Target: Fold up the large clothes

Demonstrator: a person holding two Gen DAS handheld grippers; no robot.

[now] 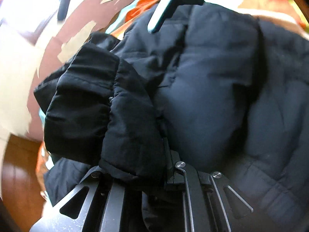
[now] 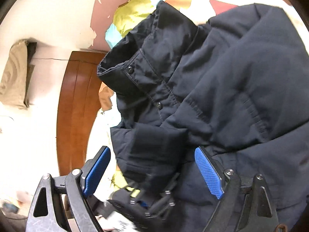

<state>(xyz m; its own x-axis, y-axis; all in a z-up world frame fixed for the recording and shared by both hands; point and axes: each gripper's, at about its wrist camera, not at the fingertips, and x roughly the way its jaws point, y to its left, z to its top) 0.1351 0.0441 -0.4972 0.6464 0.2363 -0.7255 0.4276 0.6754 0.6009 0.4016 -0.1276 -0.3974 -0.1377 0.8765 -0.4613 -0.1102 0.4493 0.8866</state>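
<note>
Both views are strongly bent by the fisheye lens, and dark rounded corners are seen at the frame edges. In the left wrist view, the wall (image 1: pixel 17 44) to the left of the hand-held gripper is blown out to white by strong light, and the background is smeared by motion blur. The black jacket (image 1: pixel 202 96) is rendered dim, its folds lost in deep shadow, though a soft sheen is caught on the padded panels. In the right wrist view, the white wall (image 2: pixel 48 19) is likewise overexposed, the jacket stitching is kept fairly sharp, and the area between the fingers is blurred.
</note>
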